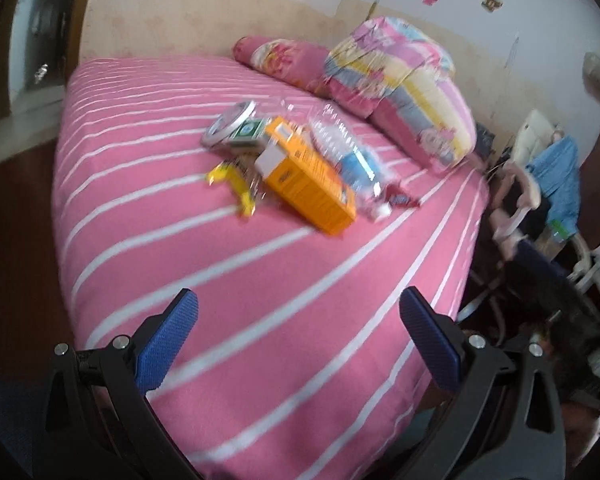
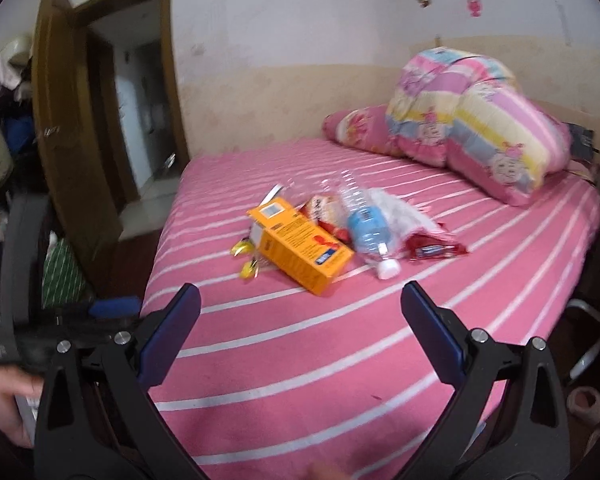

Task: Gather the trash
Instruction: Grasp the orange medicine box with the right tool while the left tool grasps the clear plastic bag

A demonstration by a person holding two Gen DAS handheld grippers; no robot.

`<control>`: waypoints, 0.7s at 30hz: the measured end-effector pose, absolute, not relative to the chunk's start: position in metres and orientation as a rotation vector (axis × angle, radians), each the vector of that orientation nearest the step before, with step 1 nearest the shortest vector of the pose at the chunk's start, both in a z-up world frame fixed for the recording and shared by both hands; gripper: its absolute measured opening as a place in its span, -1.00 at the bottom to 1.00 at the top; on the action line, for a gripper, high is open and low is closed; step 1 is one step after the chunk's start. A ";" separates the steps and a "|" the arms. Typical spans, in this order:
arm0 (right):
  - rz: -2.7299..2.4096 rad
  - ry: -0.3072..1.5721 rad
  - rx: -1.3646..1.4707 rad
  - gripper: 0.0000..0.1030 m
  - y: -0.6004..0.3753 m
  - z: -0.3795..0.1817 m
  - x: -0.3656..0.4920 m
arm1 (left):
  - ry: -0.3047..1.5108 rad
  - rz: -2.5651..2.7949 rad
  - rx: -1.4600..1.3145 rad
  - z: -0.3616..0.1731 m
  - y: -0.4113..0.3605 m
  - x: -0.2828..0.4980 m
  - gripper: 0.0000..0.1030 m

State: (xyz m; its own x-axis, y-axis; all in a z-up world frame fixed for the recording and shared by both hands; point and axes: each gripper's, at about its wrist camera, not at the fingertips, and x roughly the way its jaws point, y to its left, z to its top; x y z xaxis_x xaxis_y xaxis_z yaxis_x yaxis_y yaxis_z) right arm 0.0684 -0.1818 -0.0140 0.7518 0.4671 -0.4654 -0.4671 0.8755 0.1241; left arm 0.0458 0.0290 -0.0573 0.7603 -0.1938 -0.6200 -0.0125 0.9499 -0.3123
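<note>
Motion blur smears the orange box (image 1: 310, 182) print, and the plastic bottle (image 1: 346, 156) hides wrappers.

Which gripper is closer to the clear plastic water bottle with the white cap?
Right, though only slightly. The right gripper hangs open above the striped bed, short of the clear plastic water bottle. The left gripper, also open, sits farther back from the bottle.

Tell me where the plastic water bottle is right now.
The plastic bottle lies on the pink striped bed mid-frame in both views, cap toward the cameras, with the orange box on its left and a red wrapper on its right.
</note>
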 end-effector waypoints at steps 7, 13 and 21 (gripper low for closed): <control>0.606 0.535 -0.148 0.92 -0.141 -0.037 0.133 | 0.739 -0.100 -0.374 -0.080 0.058 0.089 0.90; 0.628 0.571 -0.170 0.92 -0.128 -0.053 0.178 | 0.768 -0.106 -0.419 -0.093 0.076 0.115 0.90; 0.736 0.631 -0.243 0.92 -0.117 -0.072 0.221 | 0.813 -0.153 -0.377 -0.106 0.078 0.149 0.90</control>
